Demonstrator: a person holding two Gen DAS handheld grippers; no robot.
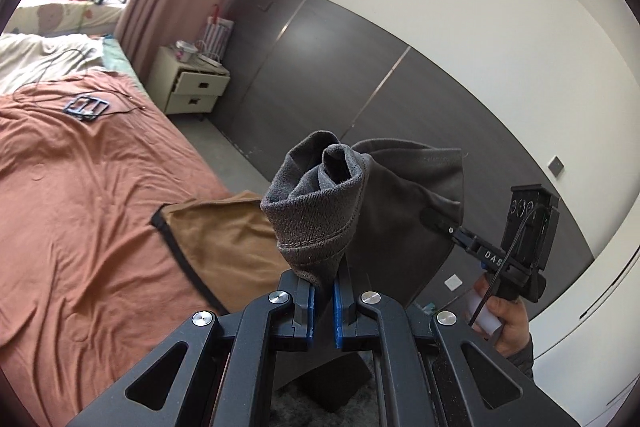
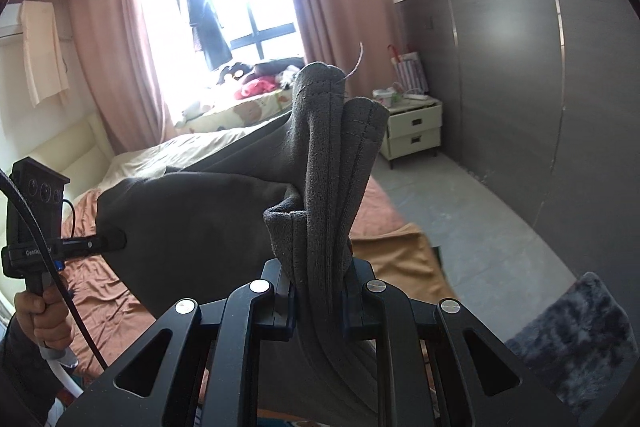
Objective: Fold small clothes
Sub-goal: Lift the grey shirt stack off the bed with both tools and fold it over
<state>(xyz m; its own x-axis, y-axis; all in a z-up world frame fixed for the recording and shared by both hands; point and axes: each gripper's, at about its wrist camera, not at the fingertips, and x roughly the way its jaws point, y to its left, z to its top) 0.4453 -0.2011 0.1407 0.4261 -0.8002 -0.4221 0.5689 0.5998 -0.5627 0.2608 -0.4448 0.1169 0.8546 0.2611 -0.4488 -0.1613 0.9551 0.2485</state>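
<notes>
- Garment (image 1: pixel 404 211): dark grey, held up in the air above the bed (image 1: pixel 80 187), strung between my two grippers; none of it seen resting on the sheet.
- L gripper (image 1: pixel 323 297): pads pinched on a bunched, rolled hem; cloth spills out over the tips.
- R gripper (image 2: pixel 318 301): pinched on a thick stitched wad, several layers deep.
- Brown cloth (image 1: pixel 224 239) lies flat on bed below, near edge.
- Risk, my view: both grips are on wads, not clean corners, so layers may slip out under tension.
- Risk: lowering it bunched would give a crooked fold, or it lands on brown cloth or off bed edge.
</notes>
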